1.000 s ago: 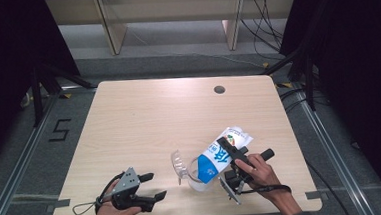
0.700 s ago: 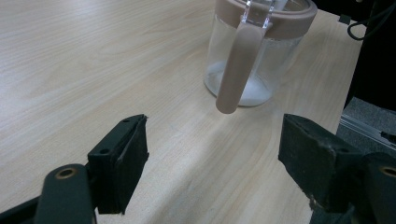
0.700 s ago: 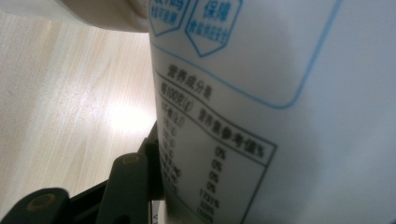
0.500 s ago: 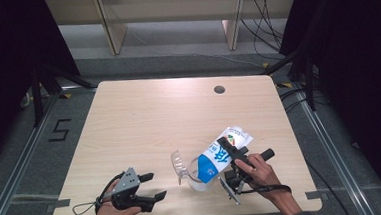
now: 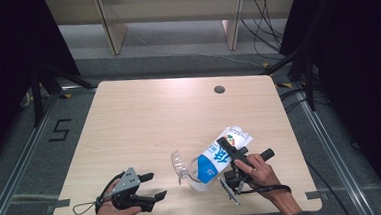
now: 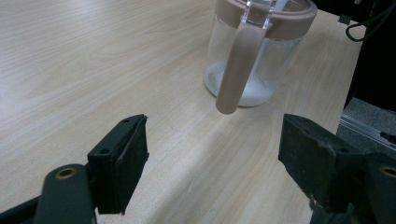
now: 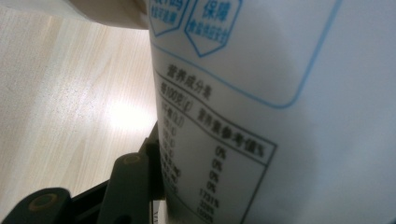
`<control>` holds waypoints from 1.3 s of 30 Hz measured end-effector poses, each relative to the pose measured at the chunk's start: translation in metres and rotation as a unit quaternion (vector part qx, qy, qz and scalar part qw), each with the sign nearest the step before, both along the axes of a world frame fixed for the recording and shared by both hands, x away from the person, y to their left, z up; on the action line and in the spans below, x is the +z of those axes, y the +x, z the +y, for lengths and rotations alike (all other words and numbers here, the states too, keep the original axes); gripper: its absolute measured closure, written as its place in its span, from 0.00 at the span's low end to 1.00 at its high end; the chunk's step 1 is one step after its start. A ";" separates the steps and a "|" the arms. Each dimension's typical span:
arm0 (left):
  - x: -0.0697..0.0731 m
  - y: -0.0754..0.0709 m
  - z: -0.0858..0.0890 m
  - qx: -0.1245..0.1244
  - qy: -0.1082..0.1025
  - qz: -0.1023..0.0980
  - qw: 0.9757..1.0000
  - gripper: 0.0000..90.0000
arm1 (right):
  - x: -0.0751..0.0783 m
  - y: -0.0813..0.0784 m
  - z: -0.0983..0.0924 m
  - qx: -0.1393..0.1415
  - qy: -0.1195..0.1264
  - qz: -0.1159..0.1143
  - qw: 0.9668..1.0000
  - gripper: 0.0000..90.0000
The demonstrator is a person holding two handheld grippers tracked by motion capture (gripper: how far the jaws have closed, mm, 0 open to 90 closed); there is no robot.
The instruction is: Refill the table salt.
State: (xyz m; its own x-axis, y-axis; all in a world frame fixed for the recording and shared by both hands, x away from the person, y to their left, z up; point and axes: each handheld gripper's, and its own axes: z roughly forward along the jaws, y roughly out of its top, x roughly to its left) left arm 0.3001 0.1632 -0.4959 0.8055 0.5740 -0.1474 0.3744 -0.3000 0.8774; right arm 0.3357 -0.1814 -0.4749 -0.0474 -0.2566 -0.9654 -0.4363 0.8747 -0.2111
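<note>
The bag (image 5: 224,151) is showing white with blue, the jar (image 6: 254,56) is clear with a brown lid rim, and the desk (image 5: 149,120) is looking pale wood.

Matt pale wood table (image 5: 144,120); clear glossy plastic jar (image 6: 254,60); smooth printed pouch (image 5: 220,153)

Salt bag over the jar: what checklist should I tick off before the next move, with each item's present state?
1. Right tongs clamped on the white-and-blue bag: ok.
2. Bag tilted with its low end at the clear jar: ok.
3. Jar lid flipped open, mouth free: ok.
4. Jar upright on the table, white grains at its bottom: ok.
5. Left tongs open, off the jar and not steadying it: not ok.
6. Bag's mouth cut open and inside the rim: cannot tell.
</note>
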 end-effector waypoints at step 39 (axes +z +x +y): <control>0.001 0.000 0.002 0.001 0.006 -0.001 1.000 0.26 | 0.004 0.001 0.003 0.021 -0.023 -0.021 0.999 0.61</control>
State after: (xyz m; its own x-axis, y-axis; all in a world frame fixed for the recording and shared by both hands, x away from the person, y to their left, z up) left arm 0.2997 0.1647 -0.4952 0.8043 0.5779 -0.1386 0.3727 -0.3090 0.8750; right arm 0.3363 -0.1783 -0.4712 0.0052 -0.3014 -0.9535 -0.4623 0.8448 -0.2696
